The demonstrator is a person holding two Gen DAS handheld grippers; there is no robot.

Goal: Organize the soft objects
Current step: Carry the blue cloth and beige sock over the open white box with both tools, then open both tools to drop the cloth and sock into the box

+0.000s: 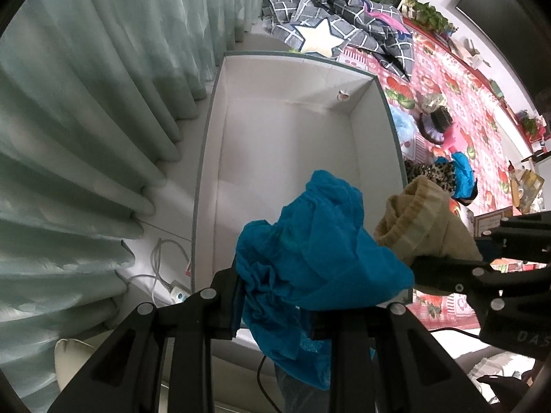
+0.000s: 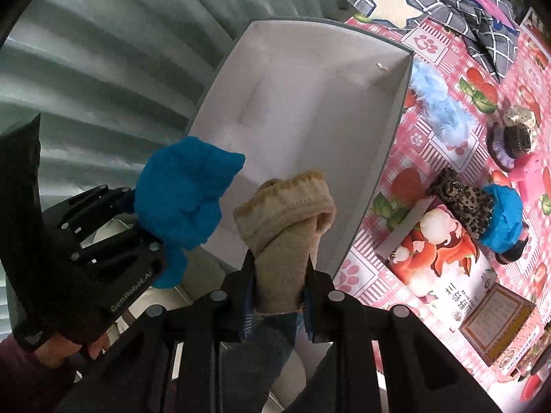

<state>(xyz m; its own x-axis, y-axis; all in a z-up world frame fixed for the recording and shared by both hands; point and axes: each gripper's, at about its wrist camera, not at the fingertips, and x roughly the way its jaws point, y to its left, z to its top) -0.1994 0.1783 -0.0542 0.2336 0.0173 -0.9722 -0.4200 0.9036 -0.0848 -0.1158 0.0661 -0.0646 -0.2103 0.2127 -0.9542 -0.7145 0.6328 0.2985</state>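
My left gripper [image 1: 275,309] is shut on a crumpled blue cloth [image 1: 320,241], which hangs over the near end of an open white box [image 1: 206,172]. Just to its right, my right gripper [image 1: 447,275] holds a beige knitted piece [image 1: 420,220] over the box's near right corner. In the right wrist view, the right gripper [image 2: 280,272] is shut on the beige knit [image 2: 286,227] above the white box [image 2: 378,172]. The left gripper [image 2: 137,220] with the blue cloth [image 2: 182,192] is to the left, held by a hand. The box's floor looks bare apart from a small scrap in the far corner.
A pale green curtain [image 1: 86,120] hangs left of the box, with cables [image 1: 165,268] on the floor. On the pink patterned mat [image 2: 430,137] lie a grey checked blanket [image 2: 447,0], a light blue fluffy piece [image 2: 437,103], a leopard-print cloth [image 2: 461,199] and a printed carton [image 2: 444,261].
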